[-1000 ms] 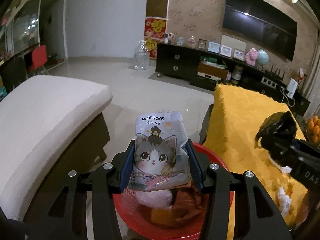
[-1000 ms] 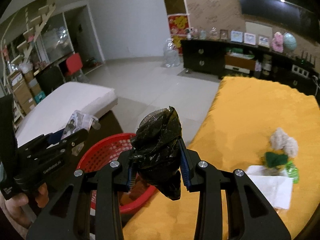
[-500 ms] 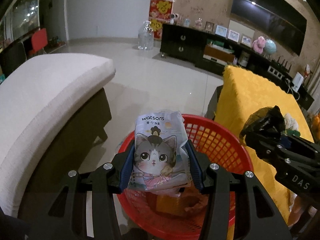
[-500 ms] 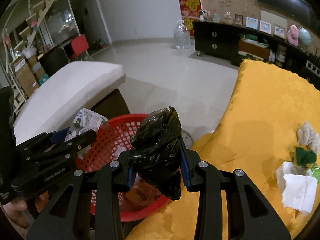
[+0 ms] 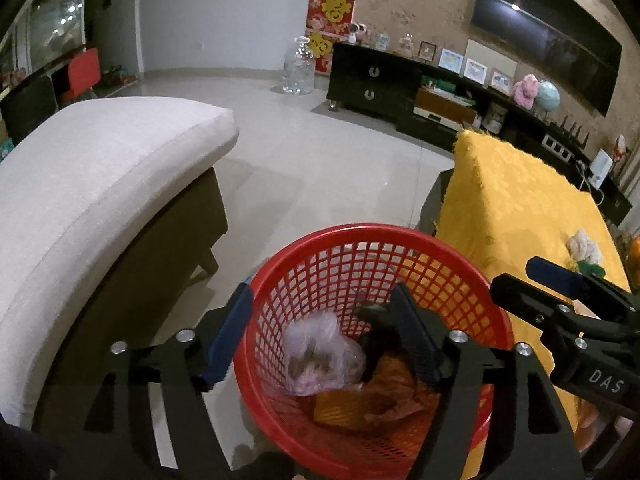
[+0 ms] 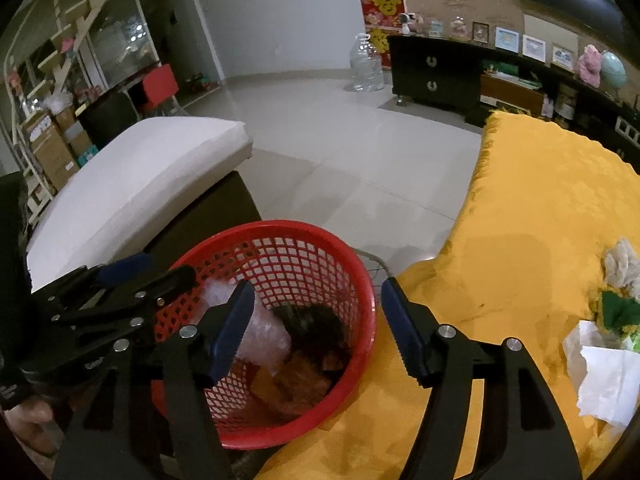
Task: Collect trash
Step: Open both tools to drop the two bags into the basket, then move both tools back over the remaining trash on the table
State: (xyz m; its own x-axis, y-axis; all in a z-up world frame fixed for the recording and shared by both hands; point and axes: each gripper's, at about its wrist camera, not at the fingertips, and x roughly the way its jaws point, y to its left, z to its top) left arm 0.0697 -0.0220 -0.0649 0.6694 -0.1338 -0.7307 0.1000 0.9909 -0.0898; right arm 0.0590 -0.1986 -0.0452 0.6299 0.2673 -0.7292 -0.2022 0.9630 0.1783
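A red mesh basket (image 5: 460, 280) stands on the floor beside the yellow-covered table; it also shows in the right wrist view (image 6: 360, 280). Inside lie a clear plastic bag (image 5: 320, 352), a black bag (image 6: 316, 320) and orange-brown wrappers (image 5: 384, 392). My left gripper (image 5: 320, 332) is open and empty, just above the basket. My right gripper (image 6: 318, 328) is open and empty, over the basket's right side. More trash lies on the table: white paper (image 6: 604, 372), a green scrap (image 6: 620, 312) and a grey wad (image 6: 620, 264).
A white cushioned sofa (image 5: 88, 184) stands left of the basket. The yellow table (image 6: 540, 220) is on the right. A dark TV cabinet (image 5: 384, 80) and a water jug (image 5: 298, 68) stand at the far side of the tiled floor.
Both grippers opened over the basket. The cat-print packet left my left gripper and the black bag left my right gripper; the black bag now lies in the basket.
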